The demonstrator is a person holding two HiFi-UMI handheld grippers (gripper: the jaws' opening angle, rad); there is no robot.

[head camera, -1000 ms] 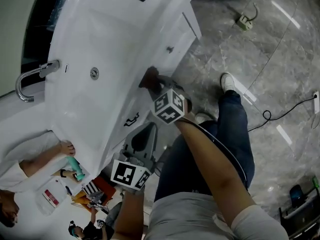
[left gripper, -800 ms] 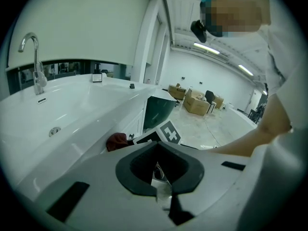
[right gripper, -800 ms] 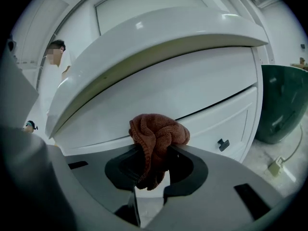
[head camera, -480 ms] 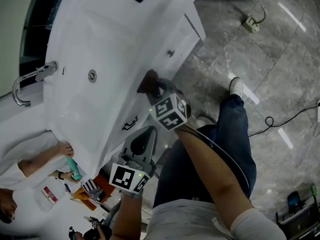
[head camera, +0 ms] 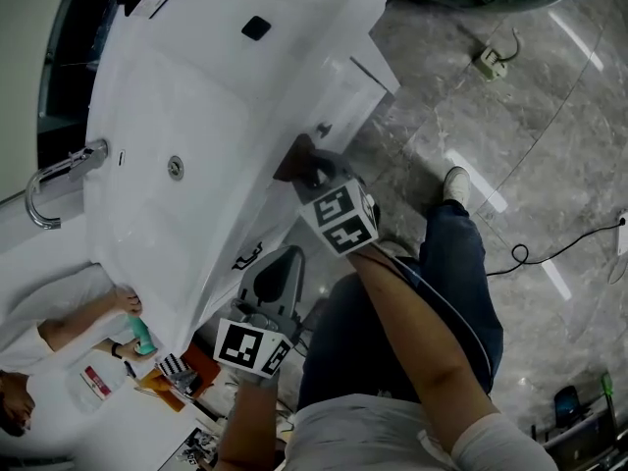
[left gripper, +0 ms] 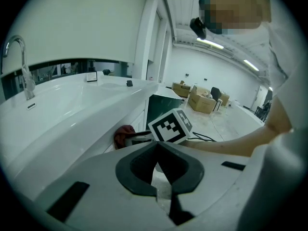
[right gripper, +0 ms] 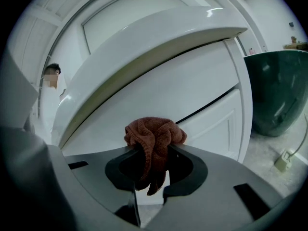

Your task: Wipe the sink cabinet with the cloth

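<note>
Right gripper (right gripper: 153, 150): jaws clamped on a reddish-brown terry cloth (right gripper: 155, 134), lower centre of the right gripper view; cloth bunched between the jaw tips, a wad bulging past them, a tail hanging down behind; in the head view, centre of frame, the wad lies against the front panel of the white sink cabinet (head camera: 339, 91), just under the white basin (head camera: 186, 96). Left gripper (left gripper: 157, 144): jaws closed together, nothing between them; lower centre of the head view, below the right gripper. Chrome curved tap (head camera: 54, 180): left edge.
</note>
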